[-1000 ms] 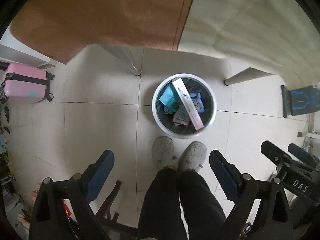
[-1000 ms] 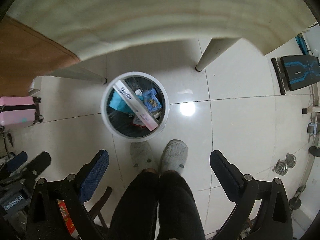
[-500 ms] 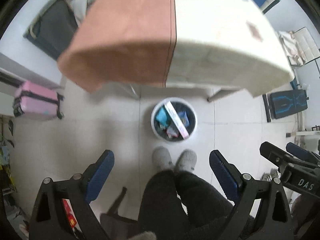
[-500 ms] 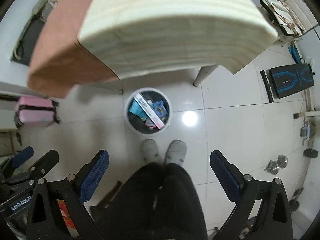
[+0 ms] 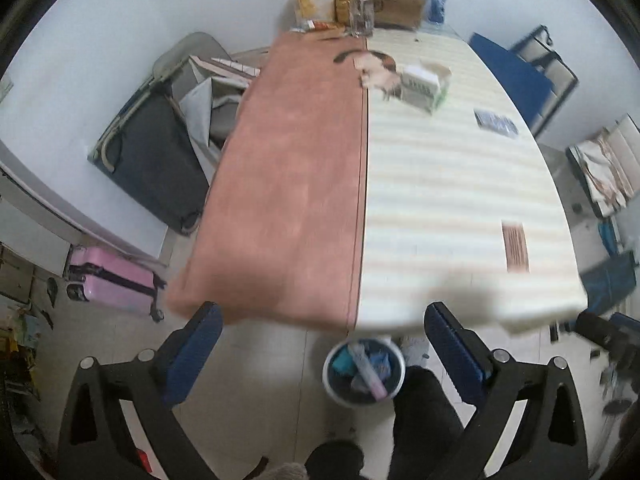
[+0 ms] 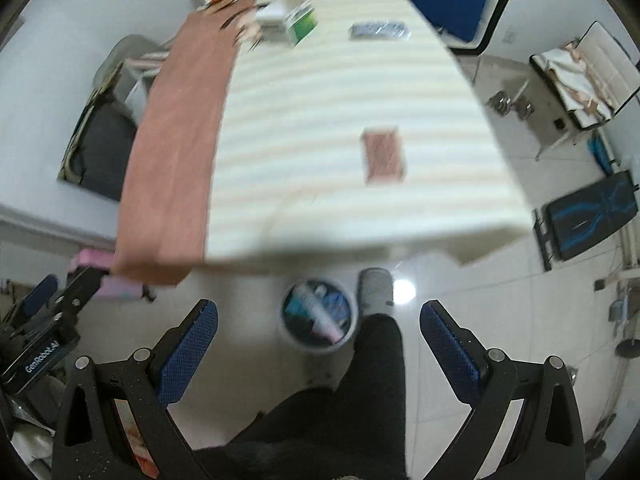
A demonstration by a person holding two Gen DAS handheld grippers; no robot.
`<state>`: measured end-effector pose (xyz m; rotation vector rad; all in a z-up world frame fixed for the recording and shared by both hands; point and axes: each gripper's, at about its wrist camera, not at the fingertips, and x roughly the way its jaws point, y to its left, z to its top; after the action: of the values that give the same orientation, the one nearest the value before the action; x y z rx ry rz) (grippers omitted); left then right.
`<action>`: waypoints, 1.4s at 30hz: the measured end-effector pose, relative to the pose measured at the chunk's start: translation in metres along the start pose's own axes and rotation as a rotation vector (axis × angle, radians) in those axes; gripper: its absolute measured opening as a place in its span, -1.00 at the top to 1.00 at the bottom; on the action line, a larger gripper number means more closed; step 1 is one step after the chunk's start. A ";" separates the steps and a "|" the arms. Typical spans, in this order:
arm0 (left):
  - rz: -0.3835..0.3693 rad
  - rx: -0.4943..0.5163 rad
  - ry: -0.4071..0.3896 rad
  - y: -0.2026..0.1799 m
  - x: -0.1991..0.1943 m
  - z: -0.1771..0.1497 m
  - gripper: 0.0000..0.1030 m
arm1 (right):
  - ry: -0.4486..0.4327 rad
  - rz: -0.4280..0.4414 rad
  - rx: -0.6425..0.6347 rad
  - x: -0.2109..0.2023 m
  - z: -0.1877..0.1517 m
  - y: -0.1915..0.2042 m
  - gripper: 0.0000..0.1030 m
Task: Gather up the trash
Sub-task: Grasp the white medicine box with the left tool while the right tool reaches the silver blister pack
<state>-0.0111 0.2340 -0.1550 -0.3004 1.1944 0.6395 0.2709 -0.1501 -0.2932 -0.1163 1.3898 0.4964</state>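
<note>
Both grippers are held high over the near edge of the table (image 5: 440,184), pointing steeply down, a vantage that takes in the whole tabletop and suits choosing the next piece of trash. The left gripper (image 5: 320,344) has just been opening and its blue pads stand wide apart with nothing between them; the right gripper (image 6: 318,338) is likewise spread and empty. The round trash bin (image 5: 362,372) sits on the floor just under the near table edge beside the person's leg (image 6: 372,360), already holding wrappers and a long white box. The closest piece left is the brown packet (image 6: 384,154), lying flat on the cream cloth, well apart from the right gripper; the dark wrapper (image 6: 380,30) and the green-and-white carton (image 6: 300,22) lie farther away.
</note>
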 end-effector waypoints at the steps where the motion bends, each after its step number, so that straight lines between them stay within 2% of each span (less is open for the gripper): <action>1: 0.002 -0.009 0.001 -0.006 0.005 0.015 -1.00 | -0.005 0.006 0.021 0.002 0.017 -0.007 -0.98; 4: 0.022 -0.028 0.007 -0.033 0.027 0.070 -1.00 | -0.008 0.028 0.127 0.024 0.098 -0.044 -0.98; 7: 0.010 -0.073 0.049 -0.056 0.054 0.121 -1.00 | 0.003 0.025 0.210 0.061 0.174 -0.073 -0.98; 11: -0.009 -0.129 0.110 -0.082 0.090 0.186 -1.00 | 0.035 0.022 0.249 0.115 0.264 -0.097 -0.98; 14: -0.047 -0.202 0.150 -0.095 0.126 0.233 -1.00 | 0.055 0.020 0.239 0.152 0.317 -0.100 -0.98; 19: -0.109 -0.317 0.239 -0.106 0.190 0.284 -0.99 | 0.092 -0.048 0.170 0.222 0.388 -0.093 -0.99; 21: -0.144 -0.362 0.281 -0.110 0.220 0.299 -0.97 | 0.107 -0.050 0.154 0.241 0.402 -0.088 -0.99; 23: -0.162 -0.385 0.312 -0.115 0.243 0.310 -0.84 | 0.127 -0.050 0.134 0.258 0.410 -0.082 -0.99; 24: -0.169 -0.392 0.327 -0.118 0.256 0.314 -0.61 | 0.136 -0.077 0.113 0.266 0.412 -0.077 -1.00; 25: -0.173 -0.397 0.335 -0.120 0.264 0.317 -0.26 | 0.114 -0.116 0.074 0.268 0.415 -0.067 -1.00; 26: -0.182 -0.399 0.345 -0.122 0.273 0.319 -0.03 | 0.113 -0.122 0.050 0.272 0.416 -0.061 -1.00; 27: -0.183 -0.398 0.355 -0.123 0.277 0.320 0.43 | 0.116 -0.153 0.028 0.276 0.417 -0.055 -1.00; 30: -0.157 -0.362 0.347 -0.125 0.278 0.319 0.94 | 0.113 -0.237 -0.016 0.284 0.415 -0.043 -1.00; 34: -0.110 -0.305 0.304 -0.122 0.258 0.307 0.95 | 0.070 -0.230 -0.051 0.278 0.408 -0.041 -0.88; 35: -0.104 -0.299 0.296 -0.121 0.253 0.305 0.95 | 0.058 -0.224 -0.060 0.274 0.407 -0.041 -0.70; 36: -0.095 -0.292 0.284 -0.119 0.246 0.300 0.95 | 0.037 -0.222 -0.075 0.269 0.405 -0.039 -0.62; 38: -0.076 -0.275 0.260 -0.114 0.231 0.290 0.95 | 0.017 -0.196 -0.087 0.260 0.402 -0.036 -0.23; 42: -0.053 -0.257 0.223 -0.105 0.200 0.269 0.95 | 0.024 -0.075 -0.040 0.243 0.398 -0.052 -0.20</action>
<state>0.3019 0.3558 -0.2564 -0.6307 1.3126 0.7283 0.6776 0.0134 -0.4610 -0.2062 1.3937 0.4614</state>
